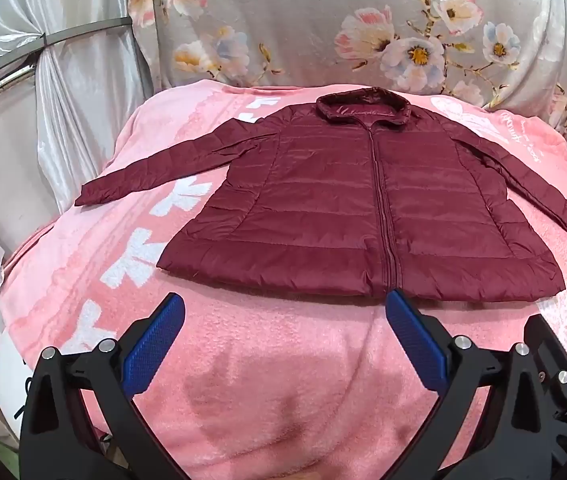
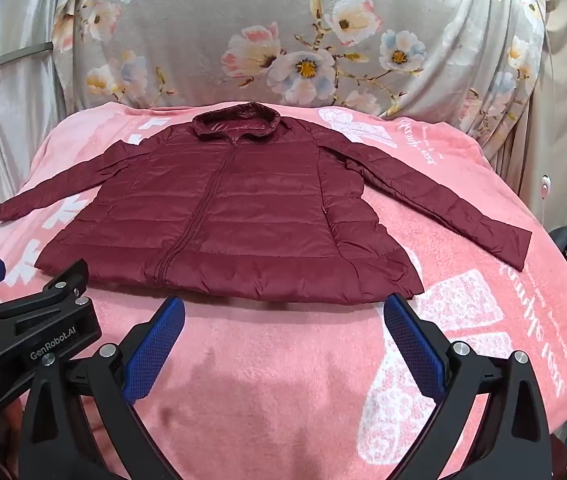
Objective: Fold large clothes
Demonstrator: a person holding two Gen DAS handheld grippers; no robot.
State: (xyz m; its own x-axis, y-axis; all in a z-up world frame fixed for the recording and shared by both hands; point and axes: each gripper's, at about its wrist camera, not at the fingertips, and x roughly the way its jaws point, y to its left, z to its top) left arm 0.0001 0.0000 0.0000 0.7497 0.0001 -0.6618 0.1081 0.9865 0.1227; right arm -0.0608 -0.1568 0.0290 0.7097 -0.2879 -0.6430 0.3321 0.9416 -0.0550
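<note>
A dark red quilted jacket point(image 1: 363, 208) lies flat, zipped, front up on a pink blanket point(image 1: 283, 360), collar at the far side, both sleeves spread outward. It also shows in the right wrist view point(image 2: 235, 216). My left gripper point(image 1: 283, 308) is open and empty, hovering just short of the jacket's hem near the zipper. My right gripper point(image 2: 283, 312) is open and empty, just short of the hem toward the jacket's right side. The left gripper's body point(image 2: 31, 332) shows at the left of the right wrist view.
The pink blanket point(image 2: 283, 380) with white print covers a bed. A grey floral cloth point(image 1: 323, 24) hangs behind it. Silver-white curtains point(image 1: 63, 100) hang at the left. The bed's right edge point(image 2: 555, 240) drops off beside the right sleeve.
</note>
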